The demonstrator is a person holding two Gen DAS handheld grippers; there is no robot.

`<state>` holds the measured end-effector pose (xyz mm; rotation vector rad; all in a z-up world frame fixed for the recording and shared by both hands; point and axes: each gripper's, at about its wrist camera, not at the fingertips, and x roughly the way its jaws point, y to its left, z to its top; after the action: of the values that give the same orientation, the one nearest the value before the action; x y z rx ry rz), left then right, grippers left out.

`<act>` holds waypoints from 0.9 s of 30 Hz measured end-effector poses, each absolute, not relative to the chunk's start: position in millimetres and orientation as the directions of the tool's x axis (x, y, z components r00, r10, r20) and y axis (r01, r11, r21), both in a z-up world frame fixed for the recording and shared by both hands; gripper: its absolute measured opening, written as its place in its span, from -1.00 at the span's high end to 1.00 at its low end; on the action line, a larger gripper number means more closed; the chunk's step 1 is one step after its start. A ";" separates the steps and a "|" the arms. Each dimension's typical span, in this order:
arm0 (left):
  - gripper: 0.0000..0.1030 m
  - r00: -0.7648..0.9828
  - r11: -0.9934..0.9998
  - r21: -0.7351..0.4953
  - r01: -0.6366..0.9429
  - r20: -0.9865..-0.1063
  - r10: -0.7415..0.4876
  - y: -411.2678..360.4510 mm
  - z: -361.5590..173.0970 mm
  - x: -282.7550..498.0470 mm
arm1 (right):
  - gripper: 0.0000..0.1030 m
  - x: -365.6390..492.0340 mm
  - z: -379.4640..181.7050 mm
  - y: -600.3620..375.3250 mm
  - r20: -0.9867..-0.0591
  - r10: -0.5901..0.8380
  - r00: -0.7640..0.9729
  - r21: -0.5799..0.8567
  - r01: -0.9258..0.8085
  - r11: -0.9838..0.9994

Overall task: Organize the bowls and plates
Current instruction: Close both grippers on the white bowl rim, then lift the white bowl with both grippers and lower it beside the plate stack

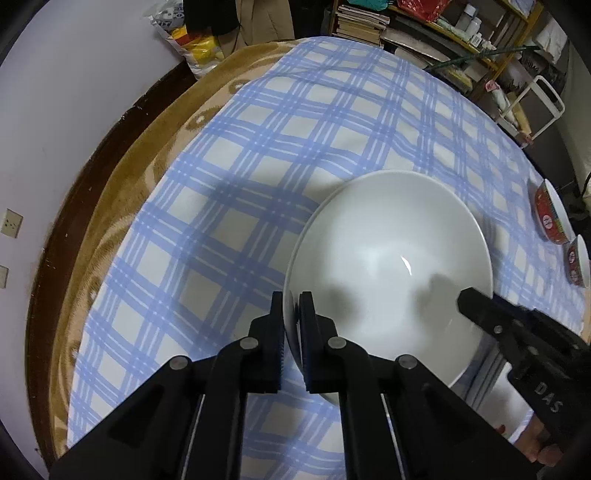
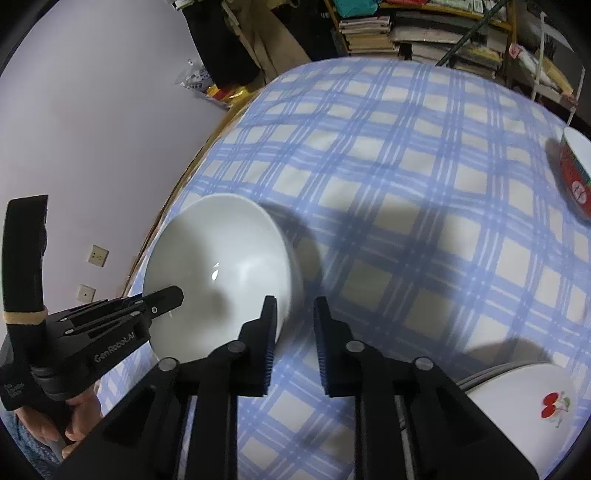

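A large plain white bowl (image 1: pixel 388 240) sits on the blue checked tablecloth (image 1: pixel 295 129). My left gripper (image 1: pixel 291 306) is shut on the bowl's near left rim, one finger inside and one outside. My right gripper (image 2: pixel 295 306) straddles the opposite rim of the white bowl (image 2: pixel 221 240), its pads closed on the wall. In the left wrist view, the right gripper (image 1: pixel 467 301) bites the bowl's right edge. The right wrist view shows the left gripper (image 2: pixel 173 295) at the bowl's left edge, with a hand holding its handle.
Two red patterned bowls (image 1: pixel 550 214) (image 1: pixel 578 262) stand near the table's right edge. One red patterned bowl (image 2: pixel 576 177) appears in the right wrist view. A white cherry-print dish (image 2: pixel 535 398) on stacked plates lies at the near right. Cluttered shelves (image 1: pixel 424 29) stand behind, a wall (image 1: pixel 74 92) left.
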<state>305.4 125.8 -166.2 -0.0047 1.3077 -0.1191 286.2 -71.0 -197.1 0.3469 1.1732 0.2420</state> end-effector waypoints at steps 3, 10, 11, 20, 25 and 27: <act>0.84 0.251 0.994 -0.064 0.083 -0.964 -0.083 123.3 -162.4 302.0 | 0.72 283.5 -195.8 -65.1 -0.867 0.328 0.376 0.348 -0.015 0.937; 0.84 0.249 0.994 -0.068 0.082 -0.965 -0.086 120.8 -150.4 290.8 | 0.73 271.2 -186.9 -67.2 -0.873 0.323 0.365 0.331 -0.044 0.943; 0.84 0.248 0.994 -0.071 0.084 -0.965 -0.090 120.0 -148.6 288.7 | 0.73 269.1 -185.7 -69.2 -0.871 0.327 0.367 0.336 -0.041 0.941; 0.84 0.261 0.992 -0.061 0.106 -0.961 -0.087 105.4 -135.2 266.8 | 0.72 248.1 -177.1 -84.0 -0.859 0.341 0.383 0.359 -0.026 0.933; 0.84 0.259 0.992 -0.065 0.104 -0.962 -0.090 101.4 -132.3 256.7 | 0.72 238.8 -171.4 -88.8 -0.856 0.344 0.385 0.355 -0.045 0.934; 0.84 0.255 0.992 -0.070 0.102 -0.962 -0.094 101.1 -132.2 252.6 | 0.72 234.2 -170.0 -88.8 -0.859 0.342 0.381 0.348 -0.057 0.936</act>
<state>252.6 101.1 -132.2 0.0072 1.3060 -0.1331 234.2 -88.8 -170.0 0.2798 1.1553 0.2589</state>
